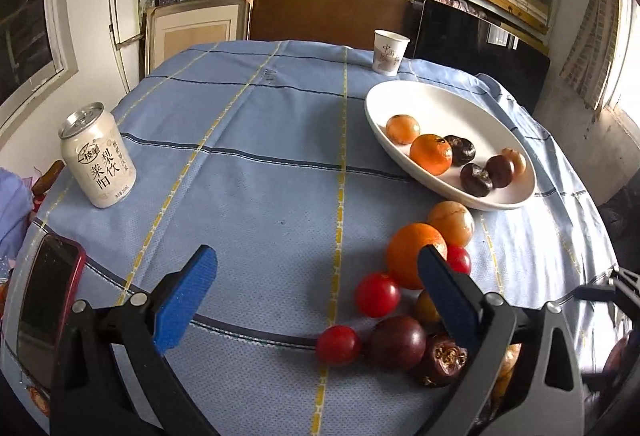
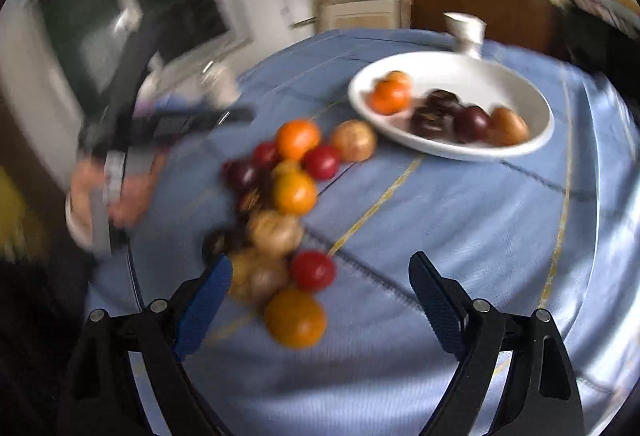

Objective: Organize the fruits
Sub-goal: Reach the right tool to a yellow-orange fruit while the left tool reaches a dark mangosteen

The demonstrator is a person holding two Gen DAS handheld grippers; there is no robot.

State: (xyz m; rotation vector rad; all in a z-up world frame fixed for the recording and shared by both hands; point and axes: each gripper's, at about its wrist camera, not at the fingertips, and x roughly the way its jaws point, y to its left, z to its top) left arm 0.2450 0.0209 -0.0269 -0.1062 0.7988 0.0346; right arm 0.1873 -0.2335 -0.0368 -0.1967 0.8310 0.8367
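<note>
Left wrist view. The left gripper (image 1: 316,276) is held released, its blue-padded jaws spread wide with nothing between them, above the pale blue checked tablecloth (image 1: 248,163). The white oval ceramic dish (image 1: 400,151) serves as the landmark; six fruits are already gathered in it, among them a small orange mandarin (image 1: 431,154) and dark brown mangosteens (image 1: 476,179), so the dish is judged to be the collecting place. Just in front of the dish, loose fruits are clustered on the cloth: a tan round fruit (image 1: 452,223) nearest the rim, a large orange (image 1: 412,256) behind the right jaw, red cherry tomatoes (image 1: 377,294), and a purple round fruit (image 1: 396,342). The open jaws suggest a pick from this cluster is being prepared. Far left of the dish a white drink can (image 1: 98,155) is seen, and beyond the dish a white paper cup (image 1: 390,51).

Right wrist view (blurred by motion). The right gripper (image 2: 320,296) is likewise released and empty. In front and left of the white dish (image 2: 540,103) the string of loose fruits is spread toward the camera, a yellow-orange fruit (image 2: 295,318) lying nearest the jaws and judged the easiest next target. Left of the dish, the other gripper and the hand (image 2: 132,191) are seen.
</note>
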